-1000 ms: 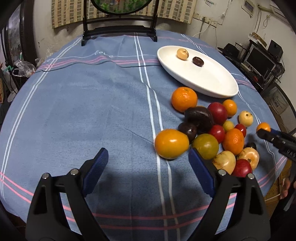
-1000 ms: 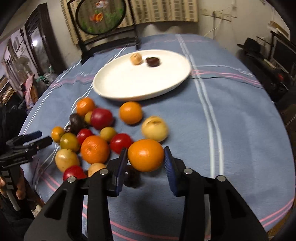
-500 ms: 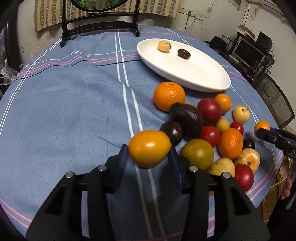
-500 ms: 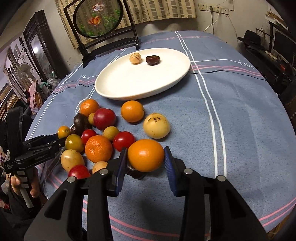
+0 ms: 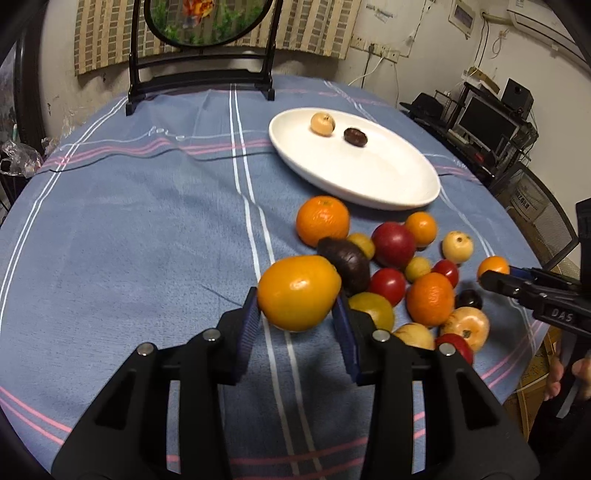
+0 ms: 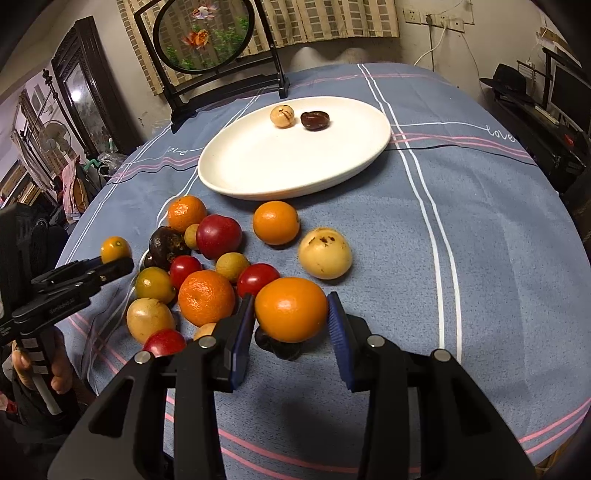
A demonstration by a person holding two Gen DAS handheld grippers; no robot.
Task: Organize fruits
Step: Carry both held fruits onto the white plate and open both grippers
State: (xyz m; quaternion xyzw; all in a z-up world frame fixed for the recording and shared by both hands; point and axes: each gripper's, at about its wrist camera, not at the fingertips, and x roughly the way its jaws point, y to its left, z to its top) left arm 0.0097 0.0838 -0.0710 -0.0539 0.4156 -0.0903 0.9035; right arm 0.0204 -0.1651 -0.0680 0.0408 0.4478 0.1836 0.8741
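Note:
My left gripper (image 5: 295,299) has its blue pads pressed on a yellow-orange fruit (image 5: 299,288) at the near left of the fruit pile, and its jaws are still closing. My right gripper (image 6: 291,306) is shut on an orange (image 6: 291,308) at the pile's near right edge. A dark fruit (image 6: 284,349) lies under it. Several loose fruits (image 6: 207,266), red, orange, yellow and dark, lie on the blue cloth. Behind them, the white plate (image 6: 258,188) holds a tan fruit (image 6: 282,116) and a dark brown one (image 6: 314,120).
A round picture in a black stand (image 5: 201,22) sits at the table's far edge. The striped blue cloth (image 5: 129,240) is bare left of the pile. A desk with a monitor (image 5: 484,122) and a mesh chair (image 5: 543,221) stand to the right.
My left gripper went from wide open to closed around the yellow-orange fruit, and its view tilted up a little. My right gripper kept still with its orange.

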